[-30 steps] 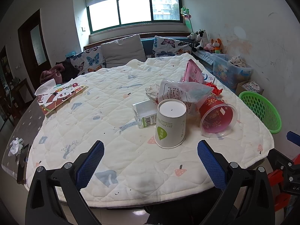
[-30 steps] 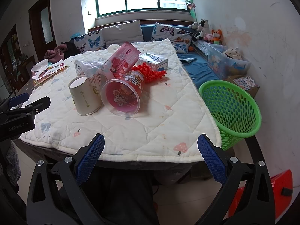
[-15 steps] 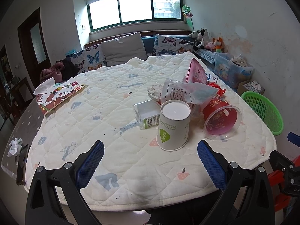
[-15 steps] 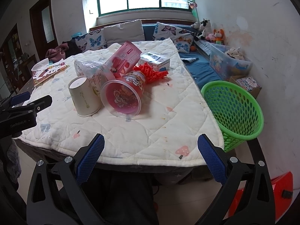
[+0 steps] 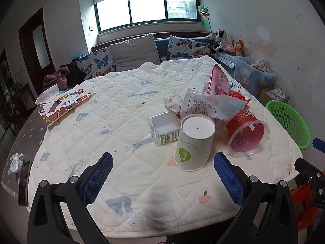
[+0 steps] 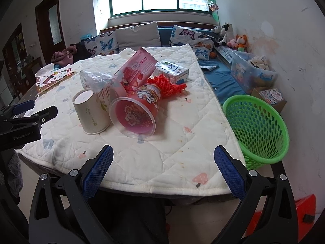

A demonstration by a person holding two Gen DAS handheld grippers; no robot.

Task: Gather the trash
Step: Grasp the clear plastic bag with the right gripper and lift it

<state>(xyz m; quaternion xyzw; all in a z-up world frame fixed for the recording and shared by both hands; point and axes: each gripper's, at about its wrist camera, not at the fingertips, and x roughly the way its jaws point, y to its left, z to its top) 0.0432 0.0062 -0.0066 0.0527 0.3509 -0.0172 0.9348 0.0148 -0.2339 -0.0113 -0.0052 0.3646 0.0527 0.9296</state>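
Clearly nothing has been picked up yet: the left gripper (image 5: 162,174) and the right gripper (image 6: 163,168) both hang at the near edge of the quilt-covered worktop (image 5: 121,118) with their blue-padded fingers (image 5: 97,174) spread wide and empty — a ready stance, I judge, for choosing a first piece. The trash sits bunched toward the worktop's right side, near the green perforated plastic basket (image 6: 258,130) that stands just off that edge, presumably so each piece needs only a short carry. Nearest is the white paper cup (image 5: 194,142), standing upside down with its base up and its long axis upright. Just right of it lies the red clear-rimmed plastic tub (image 6: 135,109), tipped on its side, its axis roughly level and its open mouth facing the grippers. A small white-and-green carton (image 5: 164,128) lies flat beside the cup, and a crumpled clear plastic bag (image 5: 209,105) drapes behind — against it leans a pink snack packet (image 6: 138,71), tilted up and rightward, with a red mesh wad (image 6: 168,85) and a white-and-blue box (image 6: 173,71) further back.
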